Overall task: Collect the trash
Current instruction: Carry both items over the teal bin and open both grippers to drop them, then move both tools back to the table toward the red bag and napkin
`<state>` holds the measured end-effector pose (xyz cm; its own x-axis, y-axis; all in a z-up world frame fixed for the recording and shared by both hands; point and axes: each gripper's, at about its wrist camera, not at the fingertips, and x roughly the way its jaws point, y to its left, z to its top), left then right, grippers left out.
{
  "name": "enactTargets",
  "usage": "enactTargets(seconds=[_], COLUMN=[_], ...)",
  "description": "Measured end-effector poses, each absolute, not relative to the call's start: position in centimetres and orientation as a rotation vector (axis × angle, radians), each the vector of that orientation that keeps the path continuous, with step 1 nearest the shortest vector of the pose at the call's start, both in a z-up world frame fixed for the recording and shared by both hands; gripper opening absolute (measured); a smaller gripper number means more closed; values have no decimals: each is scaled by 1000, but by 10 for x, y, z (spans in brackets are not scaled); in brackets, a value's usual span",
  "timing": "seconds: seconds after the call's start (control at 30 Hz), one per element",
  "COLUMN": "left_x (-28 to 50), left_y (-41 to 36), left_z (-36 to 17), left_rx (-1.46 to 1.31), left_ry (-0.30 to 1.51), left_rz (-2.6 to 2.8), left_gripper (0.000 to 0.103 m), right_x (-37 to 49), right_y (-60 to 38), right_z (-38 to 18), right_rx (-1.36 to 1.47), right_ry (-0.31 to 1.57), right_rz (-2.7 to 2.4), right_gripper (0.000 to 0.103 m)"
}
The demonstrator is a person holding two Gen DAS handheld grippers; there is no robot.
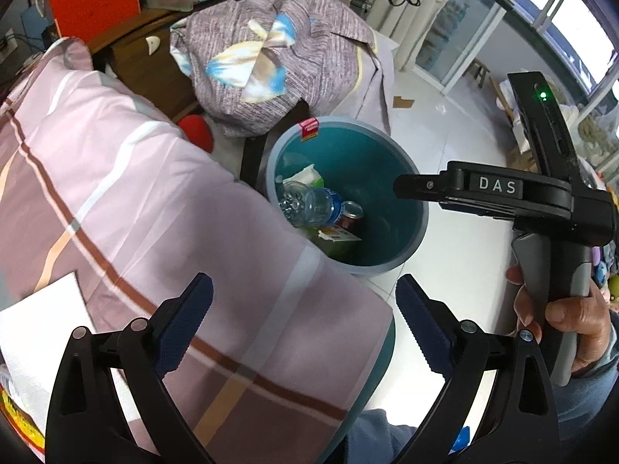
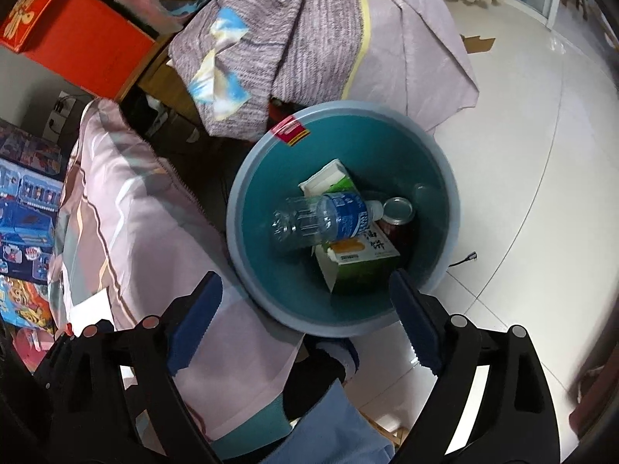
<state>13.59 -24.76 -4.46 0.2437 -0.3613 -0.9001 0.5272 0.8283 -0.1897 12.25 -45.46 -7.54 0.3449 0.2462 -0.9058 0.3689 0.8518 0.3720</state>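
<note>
Gaping wide with nothing between the blue pads, the left gripper (image 1: 303, 321) hovers low in its frame over the pink striped bedding (image 1: 127, 201). Equally released and empty, the right gripper (image 2: 305, 309) hangs at the near rim of the teal bin (image 2: 445, 178), mid-frame, which holds a clear bottle (image 2: 321, 218), a can (image 2: 398, 212) and green cartons (image 2: 359, 266).

glossy plastic bin (image 2: 247, 178), clear plastic bottle (image 2: 309, 216)
</note>
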Motion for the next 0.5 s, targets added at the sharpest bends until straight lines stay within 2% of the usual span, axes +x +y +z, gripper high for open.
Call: enactTargets(seconds=[0.5], left_x=[110], left_y=[-185], left_z=[-20], left_rx=[100], left_ry=[1117], left_rz=[-558], left_gripper=[99], right_x=[108], right_y=[-396], right_z=[-45], right_rx=[498], right_ry=[1233], right_rz=[-43], right_gripper=[85])
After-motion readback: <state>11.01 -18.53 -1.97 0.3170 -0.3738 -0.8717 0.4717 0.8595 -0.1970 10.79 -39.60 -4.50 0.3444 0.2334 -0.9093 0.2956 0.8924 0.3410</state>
